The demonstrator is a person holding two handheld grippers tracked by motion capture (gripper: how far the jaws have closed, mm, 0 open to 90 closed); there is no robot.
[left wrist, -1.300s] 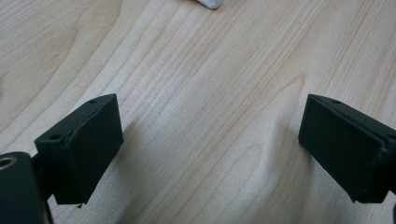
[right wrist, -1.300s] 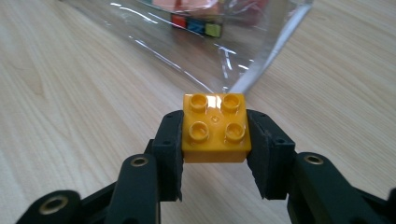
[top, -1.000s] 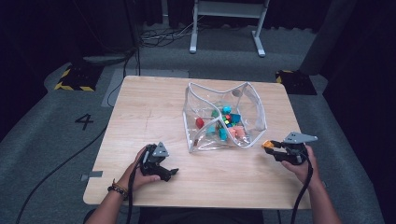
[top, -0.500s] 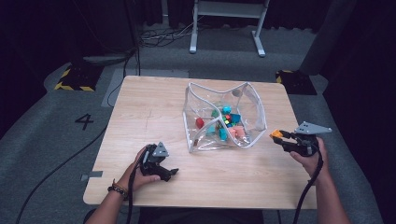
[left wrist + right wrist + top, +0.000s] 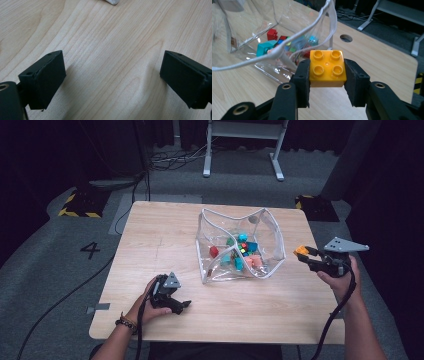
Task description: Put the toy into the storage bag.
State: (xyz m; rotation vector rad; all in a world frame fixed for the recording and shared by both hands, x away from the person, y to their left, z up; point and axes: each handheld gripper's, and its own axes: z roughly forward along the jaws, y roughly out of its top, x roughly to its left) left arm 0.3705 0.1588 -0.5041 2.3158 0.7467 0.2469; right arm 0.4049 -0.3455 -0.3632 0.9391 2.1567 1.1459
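Yellow plastic fills the grip of the right gripper [image 5: 327,75]: a four-stud brick [image 5: 327,68] sits clamped between its two black pads, studs facing up, one pad pressed against each side. In the high view the right gripper [image 5: 306,256] is held in the air just off the right edge of the table [image 5: 150,235], with the brick [image 5: 300,250] at its tip pointing toward the clear plastic bag [image 5: 272,227] and a little apart from the bag's right side. The bag stands open near the middle of the table, slightly toward the far right, its white-edged rim sagging into folds; the right gripper view shows that rim [image 5: 287,47] just beyond the held brick. Loose bricks [image 5: 240,252] in red, teal, blue, green and salmon lie in the bottom of the bag. The left gripper [image 5: 182,306] rests low near the table's near edge, left of the bag and well apart from it; the left gripper view shows its pads [image 5: 42,75] spread wide with bare wood grain between them and nothing held.
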